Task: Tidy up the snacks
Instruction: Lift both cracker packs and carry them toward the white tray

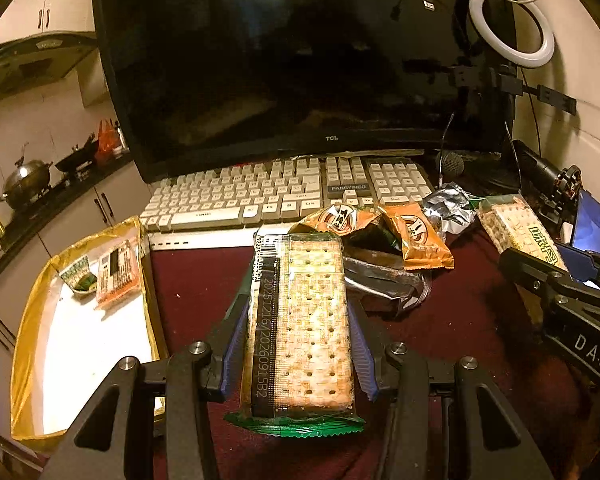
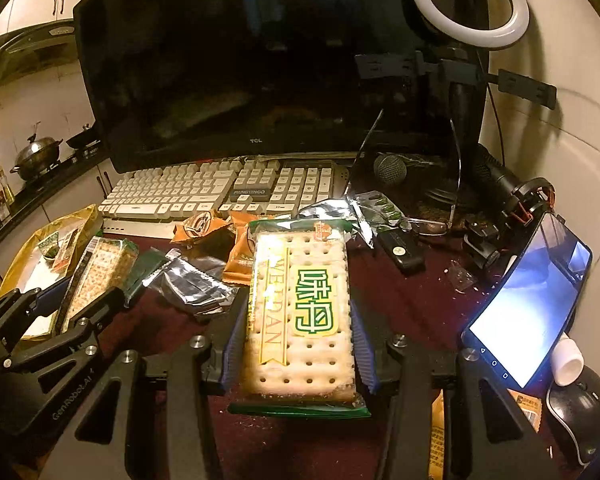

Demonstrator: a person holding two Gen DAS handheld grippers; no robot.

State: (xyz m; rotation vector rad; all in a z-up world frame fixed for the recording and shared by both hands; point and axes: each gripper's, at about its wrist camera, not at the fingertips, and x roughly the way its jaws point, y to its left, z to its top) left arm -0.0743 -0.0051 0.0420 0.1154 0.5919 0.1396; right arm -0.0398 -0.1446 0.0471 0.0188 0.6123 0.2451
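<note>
My left gripper [image 1: 298, 280] is shut on a cracker pack [image 1: 304, 324], back side up with a printed date strip, held above the dark red table [image 1: 196, 296]. My right gripper [image 2: 300, 280] is shut on a second cracker pack [image 2: 300, 312] with a green-lettered label facing up. Each gripper and its pack also shows in the other view: the right one [image 1: 520, 232] at the right, the left one [image 2: 96, 276] at the left. A gold-rimmed white tray [image 1: 80, 340] at the left holds two small snack packs [image 1: 116, 272]. Orange snack packs [image 1: 420, 240] and silver wrappers [image 1: 448, 208] lie near the keyboard.
A white keyboard [image 1: 284, 192] and a dark monitor [image 1: 284, 60] stand behind the snacks. A ring light [image 2: 470, 4], a microphone [image 2: 390, 168], a lit phone on a stand [image 2: 528, 300] and a mouse [image 2: 580, 404] are at the right. A kitchen counter with pots [image 1: 24, 184] is far left.
</note>
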